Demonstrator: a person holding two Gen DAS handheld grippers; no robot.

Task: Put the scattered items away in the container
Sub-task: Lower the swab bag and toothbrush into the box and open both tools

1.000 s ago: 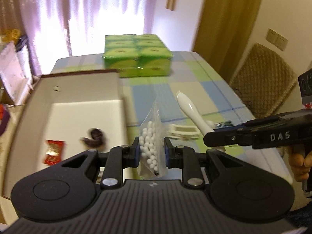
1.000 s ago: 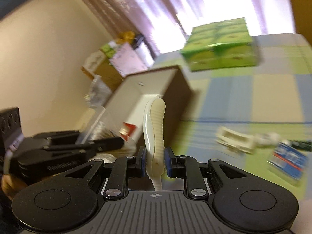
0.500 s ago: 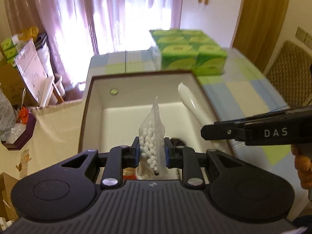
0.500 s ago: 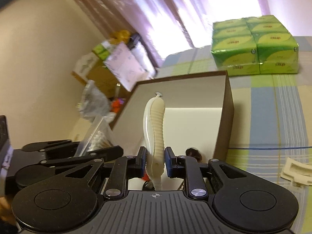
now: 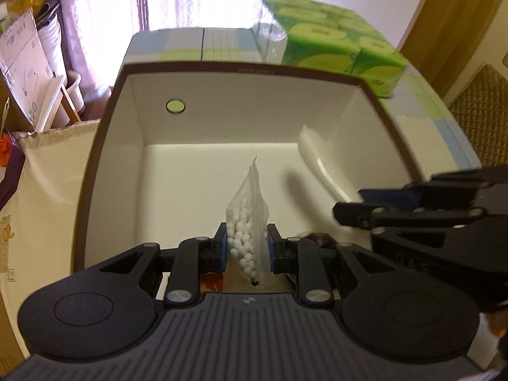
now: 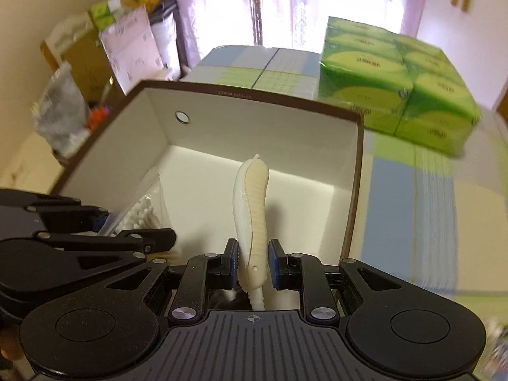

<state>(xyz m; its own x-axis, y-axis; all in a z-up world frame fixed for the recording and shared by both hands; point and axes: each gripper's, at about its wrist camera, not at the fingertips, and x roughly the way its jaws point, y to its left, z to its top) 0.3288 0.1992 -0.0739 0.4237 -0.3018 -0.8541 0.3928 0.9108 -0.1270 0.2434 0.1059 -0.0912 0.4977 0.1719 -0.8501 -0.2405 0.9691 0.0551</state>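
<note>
Ahead of both jaws the box (image 5: 104, 146) floor lies open to its far wall. The left gripper (image 5: 247, 250) pinches a bag of white beads (image 5: 246, 231) upright; the right gripper (image 6: 253, 263) clamps a cream handle (image 6: 252, 209). A dark item (image 5: 320, 239) sits just right of the left jaws.

Both grippers moved from above the checked tablecloth to over the open box (image 5: 104, 146). The left gripper (image 5: 247, 249) carried its bead bag (image 5: 246, 222) inside the box walls; the right gripper (image 6: 253, 263) brought the cream handle (image 6: 252, 209) in beside it.
</note>
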